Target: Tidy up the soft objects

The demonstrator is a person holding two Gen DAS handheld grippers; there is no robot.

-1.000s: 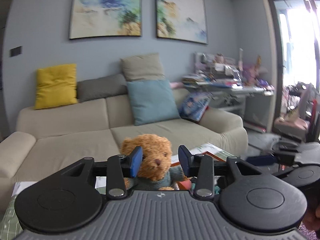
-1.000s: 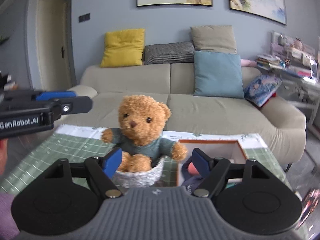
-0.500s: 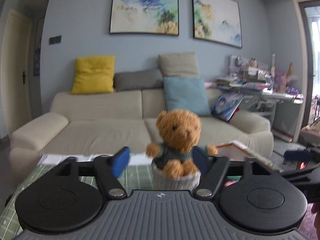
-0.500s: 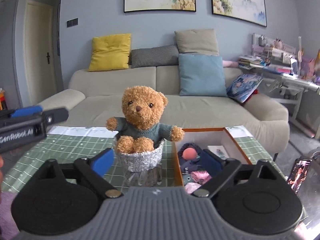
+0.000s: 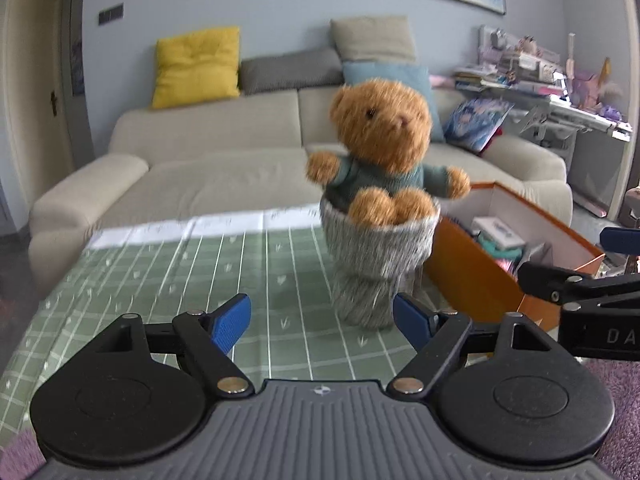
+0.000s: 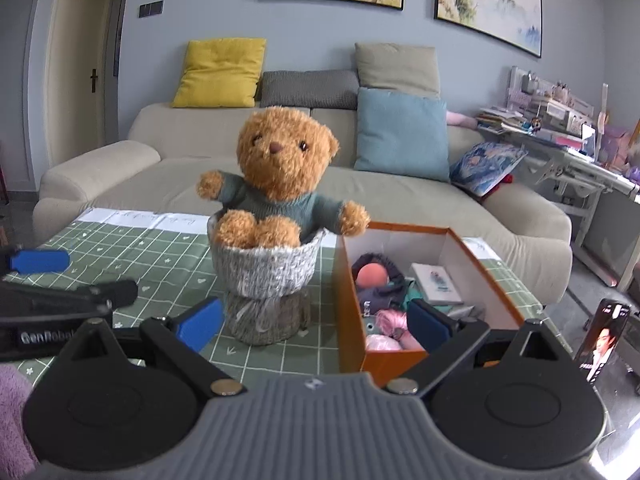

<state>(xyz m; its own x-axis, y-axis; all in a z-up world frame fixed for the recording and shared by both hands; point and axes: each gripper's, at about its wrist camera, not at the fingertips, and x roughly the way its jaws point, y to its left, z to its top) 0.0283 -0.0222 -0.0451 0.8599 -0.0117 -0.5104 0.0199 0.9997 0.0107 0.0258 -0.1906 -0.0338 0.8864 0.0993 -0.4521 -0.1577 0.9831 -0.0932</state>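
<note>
Left of frame: green grid tablecloth (image 6: 168,256) was bare out to its white far edge. Left gripper (image 5: 322,322) was spread wide, nothing between the fingers, just short of the grey fuzzy pot (image 5: 376,264). Centre: teddy bear (image 6: 280,176) sat upright in the pot. Versus a second ago, both views had dropped lower and the left's jaws had widened. Right gripper (image 6: 316,326) also spread, empty. Right: orange box (image 6: 476,276), touching the pot's side, held soft toys and a small white card box.
</note>
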